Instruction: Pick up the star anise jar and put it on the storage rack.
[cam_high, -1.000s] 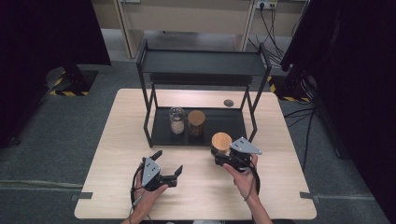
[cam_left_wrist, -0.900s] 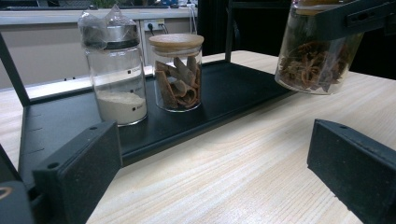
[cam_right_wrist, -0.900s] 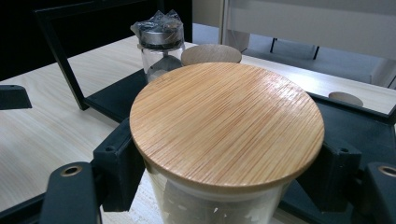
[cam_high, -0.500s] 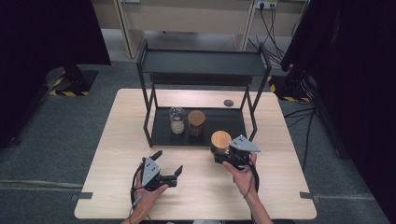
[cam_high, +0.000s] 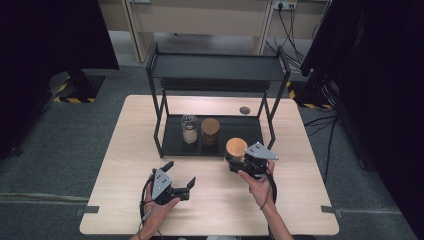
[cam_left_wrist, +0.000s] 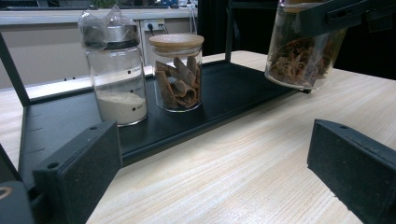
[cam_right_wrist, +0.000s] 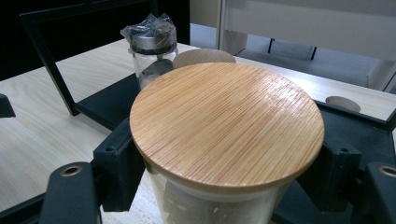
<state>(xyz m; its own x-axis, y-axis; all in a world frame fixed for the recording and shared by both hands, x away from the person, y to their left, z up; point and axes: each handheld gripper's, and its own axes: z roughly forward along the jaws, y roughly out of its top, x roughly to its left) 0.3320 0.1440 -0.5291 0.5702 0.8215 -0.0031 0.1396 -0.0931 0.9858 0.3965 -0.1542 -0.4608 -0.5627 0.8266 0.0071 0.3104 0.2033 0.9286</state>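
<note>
A person's right gripper (cam_high: 239, 161) is clamped just under the bamboo lid of a glass jar (cam_right_wrist: 227, 122), holding it upright and clear of the table, at the front edge of the black shelf tray (cam_high: 172, 142). The tray lies directly ahead of that gripper. The left gripper (cam_high: 179, 179), jaws apart and empty, sits farther off.
</note>
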